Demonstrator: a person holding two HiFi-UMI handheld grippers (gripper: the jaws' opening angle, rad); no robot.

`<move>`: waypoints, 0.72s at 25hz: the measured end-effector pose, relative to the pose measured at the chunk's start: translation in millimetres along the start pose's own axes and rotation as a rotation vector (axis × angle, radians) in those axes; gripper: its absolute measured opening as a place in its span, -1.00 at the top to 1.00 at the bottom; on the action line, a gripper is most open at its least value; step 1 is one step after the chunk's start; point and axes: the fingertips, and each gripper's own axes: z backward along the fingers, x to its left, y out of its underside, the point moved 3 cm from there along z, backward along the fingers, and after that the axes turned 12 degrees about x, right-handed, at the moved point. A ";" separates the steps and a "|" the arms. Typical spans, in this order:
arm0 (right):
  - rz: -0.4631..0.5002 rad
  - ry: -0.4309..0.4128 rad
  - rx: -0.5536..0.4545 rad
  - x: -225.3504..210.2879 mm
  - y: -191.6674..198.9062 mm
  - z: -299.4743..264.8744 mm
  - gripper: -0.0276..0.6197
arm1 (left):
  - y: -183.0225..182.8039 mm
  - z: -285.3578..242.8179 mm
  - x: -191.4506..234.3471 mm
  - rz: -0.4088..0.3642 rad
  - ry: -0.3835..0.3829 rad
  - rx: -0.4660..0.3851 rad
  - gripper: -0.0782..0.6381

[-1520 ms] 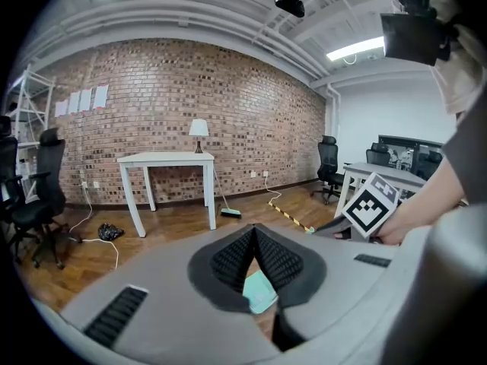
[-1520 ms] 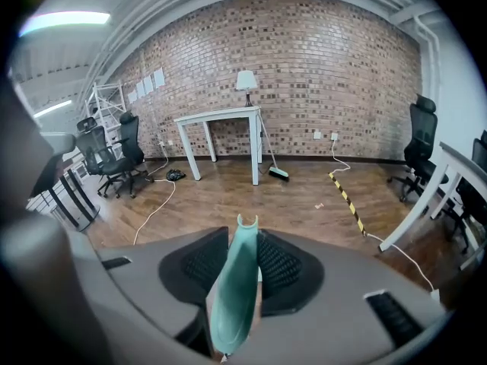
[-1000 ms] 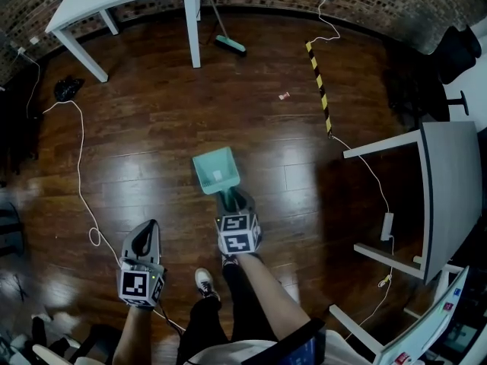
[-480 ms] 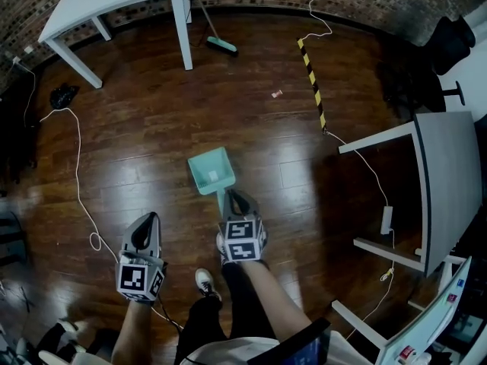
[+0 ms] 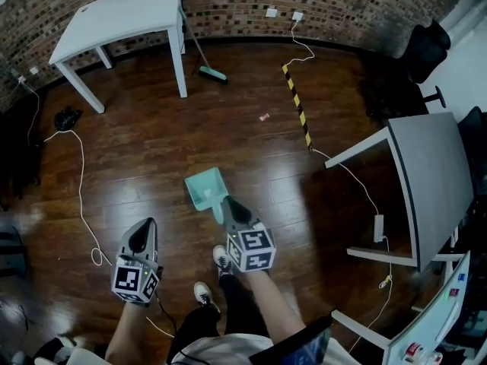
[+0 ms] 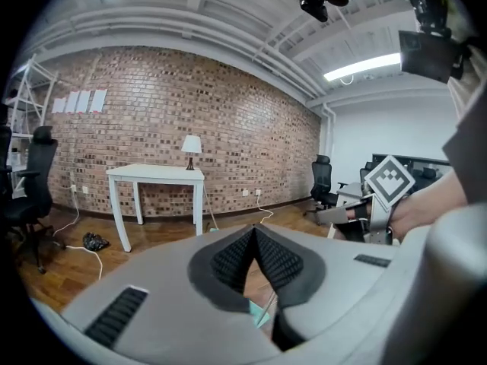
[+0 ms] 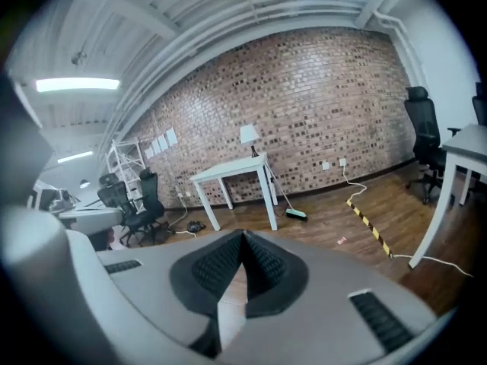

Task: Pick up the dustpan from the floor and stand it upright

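Observation:
The teal dustpan (image 5: 204,188) is in the middle of the head view, pan mouth pointing away from me, just above the dark wood floor. Its handle runs back into my right gripper (image 5: 227,201), whose jaws have just been closing and are now shut on it. In the right gripper view a pale strip of handle (image 7: 230,310) shows under the closed right gripper (image 7: 243,236). My left gripper (image 5: 144,228) hangs to the left, apart from the dustpan. Its tips meet with nothing between them in the left gripper view (image 6: 255,230), where a bit of the teal dustpan (image 6: 259,312) shows below.
A white table (image 5: 114,14) stands at the far left with a broom (image 5: 204,68) leaning beside it. A yellow-black strip (image 5: 297,105) and cables (image 5: 80,173) lie on the floor. A grey table (image 5: 434,181) stands at the right. My shoes (image 5: 221,261) are just behind the grippers.
My right gripper's jaws went from spread around the dustpan handle to shut on it, and the gripper rose and tilted with the dustpan. The left gripper rose a little.

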 end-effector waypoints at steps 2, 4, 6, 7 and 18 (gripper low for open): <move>0.017 -0.026 -0.043 15.9 -13.4 21.2 0.98 | -10.6 19.9 -4.0 -0.015 0.014 -0.026 0.79; 0.026 -0.043 -0.084 32.5 -26.9 45.3 0.98 | -22.9 40.5 -5.5 -0.031 0.017 -0.058 0.79; 0.031 -0.054 -0.129 49.6 -40.9 73.1 0.98 | -35.6 62.6 -6.0 -0.040 0.014 -0.092 0.79; 0.039 -0.057 -0.154 58.5 -48.0 88.1 0.98 | -42.2 74.1 -6.5 -0.042 0.013 -0.109 0.79; 0.199 -0.109 -0.326 154.3 -69.0 222.8 0.98 | -68.1 202.0 -33.1 -0.095 0.092 -0.212 0.80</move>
